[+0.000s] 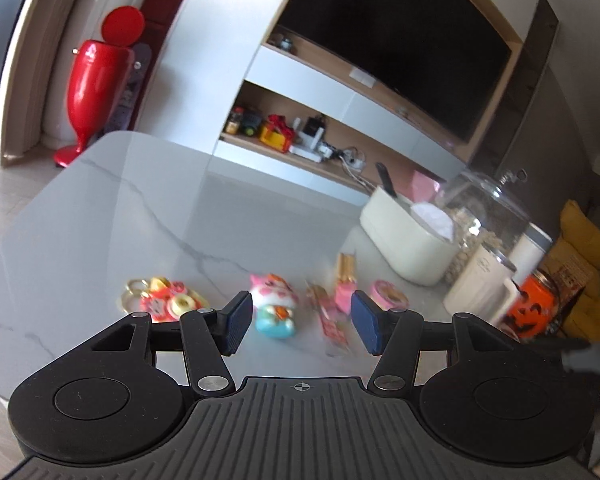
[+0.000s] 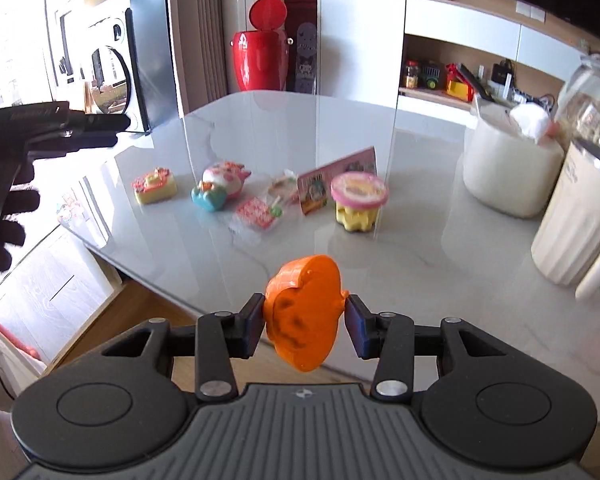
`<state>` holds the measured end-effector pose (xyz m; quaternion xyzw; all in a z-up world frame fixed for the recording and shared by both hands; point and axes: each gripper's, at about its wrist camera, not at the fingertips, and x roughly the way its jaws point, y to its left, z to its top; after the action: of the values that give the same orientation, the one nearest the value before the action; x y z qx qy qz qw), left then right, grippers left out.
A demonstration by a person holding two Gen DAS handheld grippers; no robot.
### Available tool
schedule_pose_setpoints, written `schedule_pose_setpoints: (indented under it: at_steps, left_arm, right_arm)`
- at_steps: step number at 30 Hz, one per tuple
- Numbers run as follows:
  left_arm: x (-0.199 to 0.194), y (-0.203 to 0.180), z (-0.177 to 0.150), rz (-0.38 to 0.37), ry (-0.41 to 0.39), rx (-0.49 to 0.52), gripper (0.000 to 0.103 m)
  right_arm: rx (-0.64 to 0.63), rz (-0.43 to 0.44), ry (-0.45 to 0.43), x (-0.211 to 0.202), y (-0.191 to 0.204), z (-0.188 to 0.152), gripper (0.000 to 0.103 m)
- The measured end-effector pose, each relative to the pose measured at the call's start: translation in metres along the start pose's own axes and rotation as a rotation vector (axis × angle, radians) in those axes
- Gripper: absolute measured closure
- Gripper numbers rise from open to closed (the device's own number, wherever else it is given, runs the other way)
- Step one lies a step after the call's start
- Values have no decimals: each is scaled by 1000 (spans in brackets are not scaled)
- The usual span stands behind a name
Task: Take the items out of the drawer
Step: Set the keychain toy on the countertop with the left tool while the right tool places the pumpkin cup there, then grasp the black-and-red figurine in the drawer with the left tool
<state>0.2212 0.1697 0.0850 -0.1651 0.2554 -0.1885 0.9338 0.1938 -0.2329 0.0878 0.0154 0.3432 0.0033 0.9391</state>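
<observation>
1. Orange plastic, a flat moulded toy [image 2: 302,312], sits pinched between the pads of my right claw [image 2: 305,320], low in the centre of the right wrist view, above the near edge of the grey marble table [image 2: 420,280].
2. My left claw [image 1: 300,318] is spread, with nothing between its blue pads [image 1: 238,320]; it hangs over the table in the lower middle of its own view.
3. Several small toys lie on the table, which I judge to be items already brought out: a pink and white cat figure [image 2: 224,184], a yellow box with pink trim [image 2: 155,186], a clear packet with a red card [image 2: 258,212], a standing picture card [image 2: 334,184] and a yellow pot with a pink lid [image 2: 358,202].
4. No drawer shows in either view, so I cannot tell what is left in it.
5. By my reckoning the task is well along: the orange toy is not yet set down beside the others, and my left claw is free for another item.
6. At the right edge stand a cream tub [image 2: 508,176] and a glass jar [image 1: 484,216], apart from the toys.
</observation>
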Motion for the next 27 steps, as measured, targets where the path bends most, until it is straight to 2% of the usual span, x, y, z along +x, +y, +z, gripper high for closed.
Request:
schedule_pose_setpoints:
  at_steps: [3, 6, 8, 9, 11, 14, 18, 21, 23, 27]
  left_arm:
    - [16, -15, -29, -74, 132, 75, 44]
    - [40, -27, -58, -93, 299, 191, 46]
    - [48, -29, -71, -94, 373, 227, 46]
    - [51, -29, -74, -96, 405, 234, 46]
    - [53, -29, -79, -104, 436, 246, 46]
    - [57, -34, -85, -133, 468, 271, 46]
    - [65, -45, -93, -178, 518, 325, 47]
    - [73, -58, -101, -208, 557, 372, 49]
    - [79, -70, -105, -221, 585, 416, 49]
    - [99, -99, -117, -282, 693, 490, 49]
  right_arm:
    - [-28, -3, -44, 14, 12, 32, 60]
    - [-16, -8, -85, 35, 23, 64, 60]
    - [17, 15, -72, 51, 24, 80, 49]
    - [38, 19, -56, 57, 22, 85, 37]
    - [67, 26, -25, 64, 17, 85, 34]
    - [57, 33, 32, 56, 7, 66, 32]
    - [19, 14, 121, 28, -12, 16, 25]
    - [39, -26, 174, 9, -37, -22, 21]
    - [98, -75, 186, -2, -59, -46, 19]
    - [322, -162, 222, -7, -104, -75, 19]
